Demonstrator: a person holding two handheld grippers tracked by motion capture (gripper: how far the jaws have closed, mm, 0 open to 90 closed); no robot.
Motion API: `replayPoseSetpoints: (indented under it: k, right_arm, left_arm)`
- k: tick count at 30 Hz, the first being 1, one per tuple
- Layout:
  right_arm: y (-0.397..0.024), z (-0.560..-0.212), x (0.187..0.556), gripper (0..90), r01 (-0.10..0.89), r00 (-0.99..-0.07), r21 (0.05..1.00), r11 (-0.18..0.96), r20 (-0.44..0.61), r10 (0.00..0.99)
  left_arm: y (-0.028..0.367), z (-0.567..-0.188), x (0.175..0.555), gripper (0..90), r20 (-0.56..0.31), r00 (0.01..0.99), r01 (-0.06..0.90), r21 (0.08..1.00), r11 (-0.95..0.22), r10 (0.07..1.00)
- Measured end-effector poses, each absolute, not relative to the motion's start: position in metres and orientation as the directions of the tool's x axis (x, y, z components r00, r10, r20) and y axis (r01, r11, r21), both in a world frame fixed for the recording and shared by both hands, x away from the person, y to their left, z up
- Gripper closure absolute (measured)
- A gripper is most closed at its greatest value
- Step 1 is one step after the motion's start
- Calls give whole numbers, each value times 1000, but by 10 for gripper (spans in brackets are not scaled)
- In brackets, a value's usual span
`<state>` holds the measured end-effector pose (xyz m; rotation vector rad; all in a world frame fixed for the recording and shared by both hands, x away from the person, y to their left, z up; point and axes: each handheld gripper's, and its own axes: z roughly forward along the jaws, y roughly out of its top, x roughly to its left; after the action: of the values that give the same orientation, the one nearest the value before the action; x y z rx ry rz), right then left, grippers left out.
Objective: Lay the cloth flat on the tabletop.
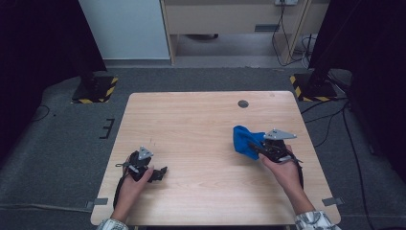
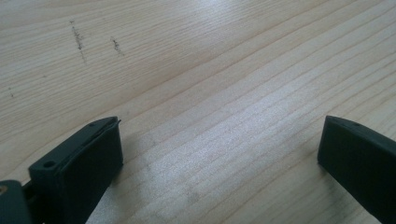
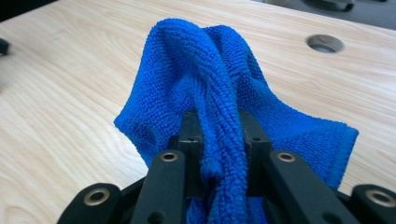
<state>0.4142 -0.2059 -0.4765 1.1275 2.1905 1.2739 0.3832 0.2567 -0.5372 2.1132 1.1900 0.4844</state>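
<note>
Now, blue cloth (image 3: 219, 98) pinched up in a ridge, bunched on the right half of the wooden table (image 1: 201, 120), lower folds apparently draped down toward the wood. Clamped right on that middle fold by the right gripper (image 3: 219, 135), both jaws pressing the terry from either side — looks like a grab at the centre so the rest hangs free for lifting. Over on the near left, left gripper (image 2: 219, 149) resting low on bare wood, 2 jaws spread wide, nothing between them, seemingly waiting. No containers anywhere; 1 round hole (image 1: 243, 103) near the far edge.
</note>
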Motion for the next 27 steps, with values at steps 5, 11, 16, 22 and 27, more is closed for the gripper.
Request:
replayPoseSetpoints:
  k: [5, 11, 16, 22, 27]
  right_arm:
    - [-187, -471, 407, 752, 440, -640, 854, 280, 80, 764]
    - [-157, -471, 398, 748, 412, -689, 849, 329, 55, 722]
    - [-133, -478, 393, 743, 419, -713, 834, 358, 58, 699]
    - [-107, -490, 386, 734, 408, -745, 807, 427, 24, 667]
    - [-89, -507, 384, 723, 415, -760, 773, 480, 4, 649]
  left_arm:
    - [256, -537, 384, 0, 2, 521, 611, 698, -374, 854]
    - [255, -537, 384, 0, 5, 519, 610, 698, -375, 855]
    - [253, -537, 383, 0, 5, 525, 607, 699, -379, 851]
    - [251, -537, 382, 0, 4, 531, 604, 699, -383, 847]
    - [251, -537, 381, 0, 4, 533, 604, 699, -384, 846]
